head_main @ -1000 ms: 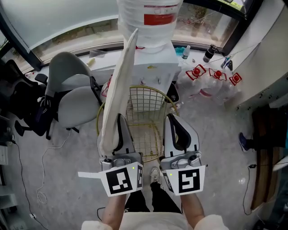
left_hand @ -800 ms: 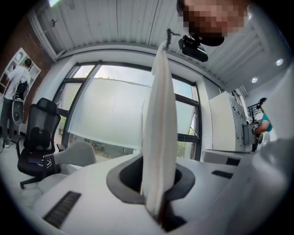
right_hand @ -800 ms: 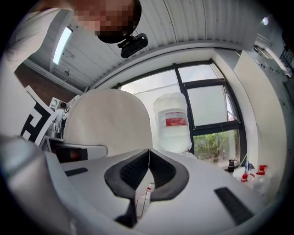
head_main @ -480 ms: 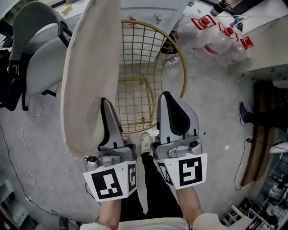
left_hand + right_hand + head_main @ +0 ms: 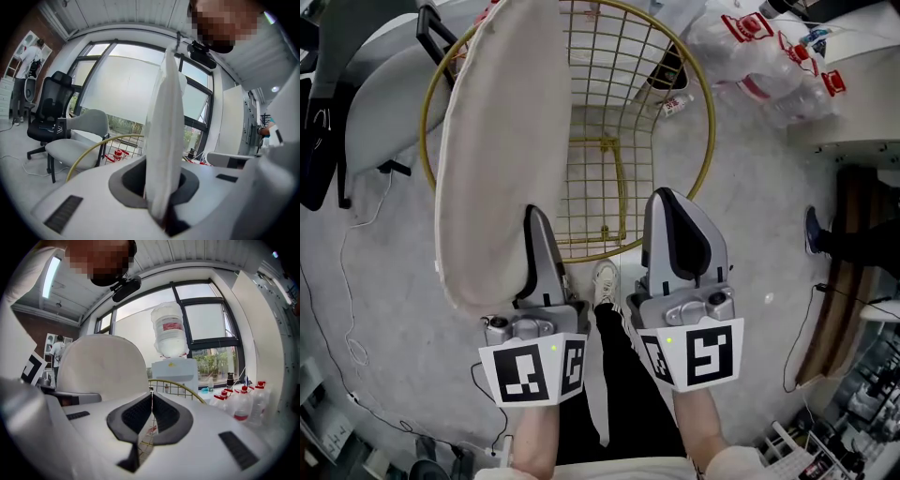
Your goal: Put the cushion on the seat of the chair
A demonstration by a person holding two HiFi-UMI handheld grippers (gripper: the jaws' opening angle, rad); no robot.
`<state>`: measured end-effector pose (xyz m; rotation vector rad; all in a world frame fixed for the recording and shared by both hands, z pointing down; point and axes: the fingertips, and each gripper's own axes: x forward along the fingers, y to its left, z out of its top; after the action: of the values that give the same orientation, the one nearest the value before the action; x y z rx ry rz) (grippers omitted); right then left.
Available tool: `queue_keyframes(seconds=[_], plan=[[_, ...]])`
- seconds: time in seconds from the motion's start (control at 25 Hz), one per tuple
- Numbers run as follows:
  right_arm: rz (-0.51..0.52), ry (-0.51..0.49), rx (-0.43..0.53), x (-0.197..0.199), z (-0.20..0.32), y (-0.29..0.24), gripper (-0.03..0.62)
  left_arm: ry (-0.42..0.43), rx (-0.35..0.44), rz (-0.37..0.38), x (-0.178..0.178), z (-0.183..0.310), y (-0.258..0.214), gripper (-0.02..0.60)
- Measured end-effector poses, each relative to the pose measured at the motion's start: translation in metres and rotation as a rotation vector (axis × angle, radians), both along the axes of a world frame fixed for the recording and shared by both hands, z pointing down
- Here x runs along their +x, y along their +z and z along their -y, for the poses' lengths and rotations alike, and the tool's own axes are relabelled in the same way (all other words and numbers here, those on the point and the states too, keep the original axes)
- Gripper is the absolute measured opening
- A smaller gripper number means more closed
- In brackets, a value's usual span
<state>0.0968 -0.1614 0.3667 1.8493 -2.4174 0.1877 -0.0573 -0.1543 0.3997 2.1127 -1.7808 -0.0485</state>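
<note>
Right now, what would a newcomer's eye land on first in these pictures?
The big cream cushion, pinched on edge in the left gripper, hangs across the left side of the gold wire chair below. The right gripper beside it is shut and empty, near the chair's front rim.

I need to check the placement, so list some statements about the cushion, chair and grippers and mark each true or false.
The left gripper is shut on the cushion. True.
The right gripper also grips the cushion. False: its jaws are together, with nothing between them.
The cushion lies flat on the chair seat. False: it is held on edge, not lying on the seat.
The chair is gold wire. True.
</note>
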Motion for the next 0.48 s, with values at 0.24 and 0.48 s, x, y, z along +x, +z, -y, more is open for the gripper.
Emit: queue_keyframes(seconds=[0.24,0.48], plan=[[0.058,0.009,-0.011,0.004,0.005,0.003,0.018,0.024,-0.048,-0.280,0.012,0.000,0.020,0.044],[0.094,0.024,-0.041,0.015,0.002,0.015,0.018,0.041,-0.084,-0.653,0.018,-0.004,0.046,0.044]])
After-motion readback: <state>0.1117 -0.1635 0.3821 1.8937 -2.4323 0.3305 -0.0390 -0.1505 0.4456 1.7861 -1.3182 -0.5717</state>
